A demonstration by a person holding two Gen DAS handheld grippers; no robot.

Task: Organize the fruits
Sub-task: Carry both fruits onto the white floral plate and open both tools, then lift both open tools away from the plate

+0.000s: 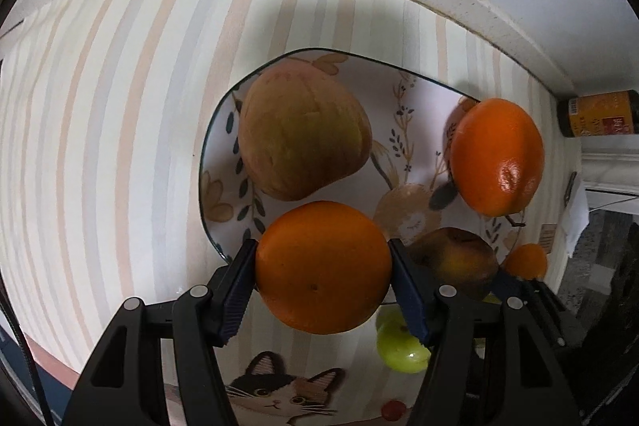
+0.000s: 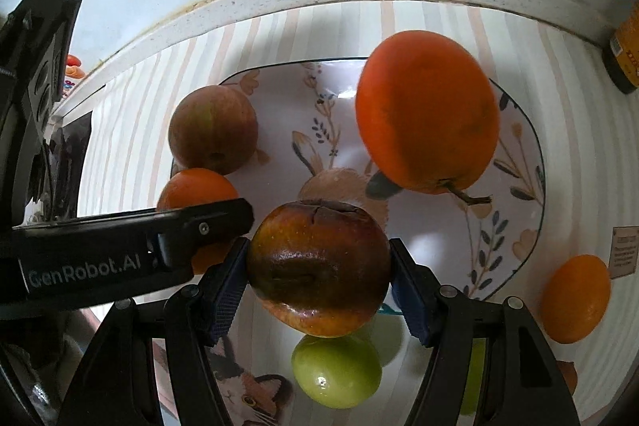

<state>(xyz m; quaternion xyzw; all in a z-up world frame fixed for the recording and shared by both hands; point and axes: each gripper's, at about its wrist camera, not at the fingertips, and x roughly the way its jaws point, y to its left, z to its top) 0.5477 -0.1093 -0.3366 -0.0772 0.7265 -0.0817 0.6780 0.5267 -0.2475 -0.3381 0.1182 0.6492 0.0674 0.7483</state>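
The left gripper (image 1: 322, 268) holds an orange (image 1: 322, 266) above the near edge of the plate (image 1: 423, 94). The right gripper (image 2: 318, 268) grips a dark bruised apple (image 2: 318, 266) there too.

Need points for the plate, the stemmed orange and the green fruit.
plate (image 2: 515, 162): right wrist view, rim at right
stemmed orange (image 2: 427, 110): right wrist view, middle of skin
green fruit (image 2: 337, 372): right wrist view, front face

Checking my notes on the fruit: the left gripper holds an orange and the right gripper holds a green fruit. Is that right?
Not quite. The left gripper does hold an orange, but the right gripper holds a dark red apple, as the right wrist view shows.
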